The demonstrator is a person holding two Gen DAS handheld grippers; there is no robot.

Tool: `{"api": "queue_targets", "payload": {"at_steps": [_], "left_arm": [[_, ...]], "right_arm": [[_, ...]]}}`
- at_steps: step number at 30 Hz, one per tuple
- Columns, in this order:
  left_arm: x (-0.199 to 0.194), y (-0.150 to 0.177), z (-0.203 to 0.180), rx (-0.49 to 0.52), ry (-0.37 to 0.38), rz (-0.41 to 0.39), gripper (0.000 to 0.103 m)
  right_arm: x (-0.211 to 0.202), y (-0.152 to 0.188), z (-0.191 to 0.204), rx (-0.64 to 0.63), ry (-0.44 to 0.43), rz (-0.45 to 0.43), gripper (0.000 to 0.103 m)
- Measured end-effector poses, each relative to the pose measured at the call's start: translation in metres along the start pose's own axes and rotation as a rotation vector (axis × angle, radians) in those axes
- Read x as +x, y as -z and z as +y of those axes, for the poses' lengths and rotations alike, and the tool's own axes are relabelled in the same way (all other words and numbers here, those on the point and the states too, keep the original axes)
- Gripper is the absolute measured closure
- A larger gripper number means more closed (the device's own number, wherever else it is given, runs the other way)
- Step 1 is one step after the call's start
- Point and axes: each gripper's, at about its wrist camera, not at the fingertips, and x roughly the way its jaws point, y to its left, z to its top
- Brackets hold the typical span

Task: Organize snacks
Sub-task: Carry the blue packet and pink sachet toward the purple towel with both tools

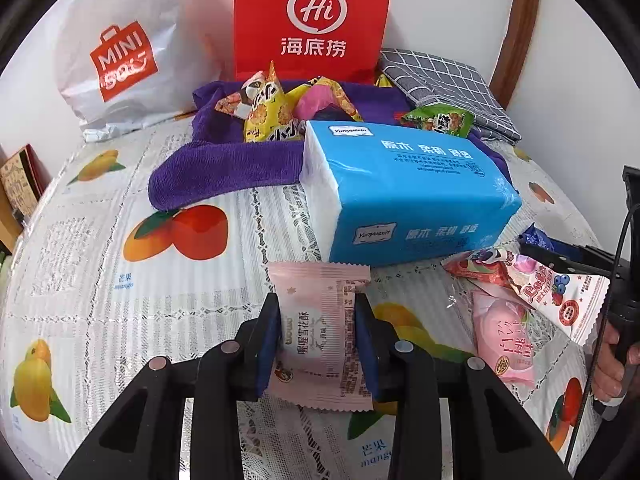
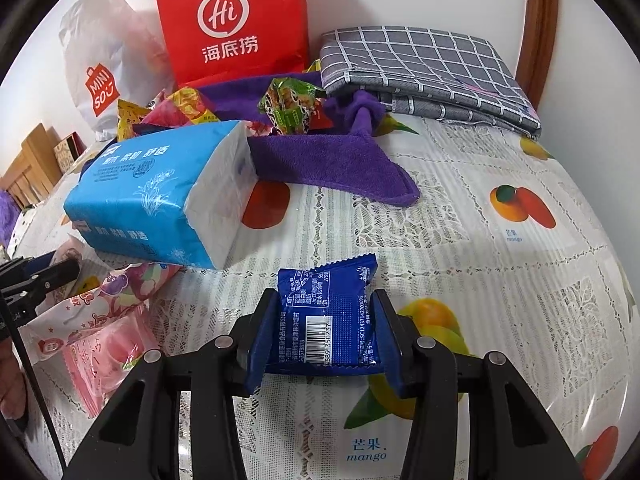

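My left gripper [image 1: 316, 312] is shut on a pale pink snack packet [image 1: 320, 332], its blue pads pressing both sides, above the fruit-print tablecloth [image 1: 120, 280]. My right gripper [image 2: 326, 312] is shut on a dark blue snack packet [image 2: 328, 320] with a barcode facing up. Loose pink and white snack packets [image 1: 520, 304] lie to the right in the left wrist view; the same packets [image 2: 100, 320] appear at lower left in the right wrist view. More snacks [image 1: 272, 108] are heaped on a purple towel [image 1: 224, 168] behind a blue tissue pack [image 1: 404, 196].
A red paper bag [image 1: 312, 20] and a white plastic bag [image 1: 120, 52] stand at the back against the wall. A folded grey checked cloth [image 2: 428, 72] lies at the back right. A green snack packet [image 2: 292, 108] sits on the towel. A person's hand [image 1: 612, 364] holds the right gripper's handle.
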Motion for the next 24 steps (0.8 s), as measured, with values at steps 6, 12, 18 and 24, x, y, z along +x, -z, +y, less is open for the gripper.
{"api": "queue_targets", "payload": {"at_steps": [6,12,18,24], "left_arm": [[0.0,0.0,0.001,-0.011,0.009,-0.004,0.068],[-0.01,0.002,0.005,-0.019,0.044,-0.037,0.07],[-0.024,0.002,0.007,-0.028,0.074,-0.097,0.07],[-0.03,-0.001,0.017,-0.077,0.091,-0.124,0.07]], "right_arm": [[0.002,-0.001,0.002,-0.012,0.013,0.001,0.057],[-0.003,-0.002,-0.005,0.028,-0.032,-0.018,0.058],[-0.01,-0.001,-0.01,0.055,-0.054,-0.046,0.059],[-0.023,0.001,-0.009,0.077,-0.079,-0.061,0.059]]}}
